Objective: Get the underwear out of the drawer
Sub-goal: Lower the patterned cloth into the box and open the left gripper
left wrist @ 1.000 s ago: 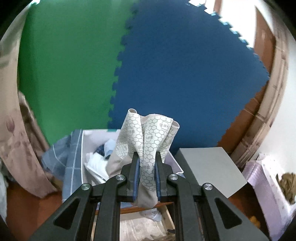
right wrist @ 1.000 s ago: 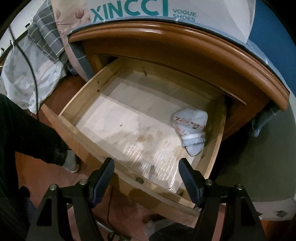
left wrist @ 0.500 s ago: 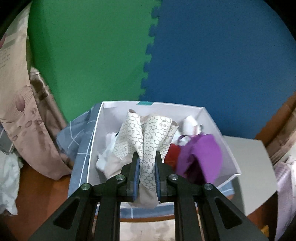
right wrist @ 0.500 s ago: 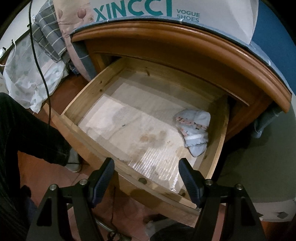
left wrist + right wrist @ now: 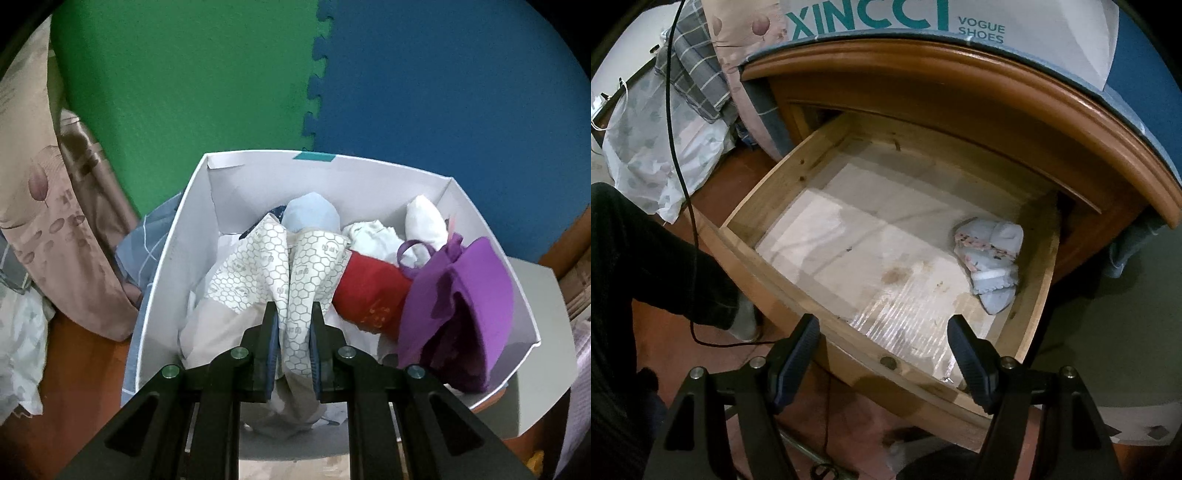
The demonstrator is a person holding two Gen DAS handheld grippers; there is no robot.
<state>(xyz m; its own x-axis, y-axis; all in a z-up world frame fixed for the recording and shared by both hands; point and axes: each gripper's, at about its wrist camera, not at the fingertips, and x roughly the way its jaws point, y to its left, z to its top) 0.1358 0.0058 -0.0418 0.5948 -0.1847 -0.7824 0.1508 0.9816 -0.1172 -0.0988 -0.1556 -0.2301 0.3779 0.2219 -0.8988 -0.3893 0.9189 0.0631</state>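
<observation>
The left gripper [image 5: 291, 314] is clamped on a piece of underwear [image 5: 295, 266] printed with grey hexagons, its jaws narrow with the cloth pinched between the pads; the garment's upper folds fan out over a white box [image 5: 177, 236], while its plain beige part hangs below the jaws by the box's near edge; inside the box lie a red garment [image 5: 369, 288] at the centre, a purple garment [image 5: 465, 314] draped against the right wall, a pale blue piece [image 5: 312, 216] and white pieces [image 5: 421, 221] toward the far wall; the box stands in front of green foam matting [image 5: 184, 74] and blue foam matting [image 5: 443, 74]. The right gripper [image 5: 882, 354] hangs with its jaws wide and nothing between them, above the front edge of an open wooden drawer [image 5: 768, 199]; one folded piece of pale underwear with a small pink pattern [image 5: 991, 254] lies near the drawer's right side, well apart from the fingers [image 5: 798, 354]; a person's dark trouser leg [image 5: 657, 273] is at the left beside the drawer's front corner.
</observation>
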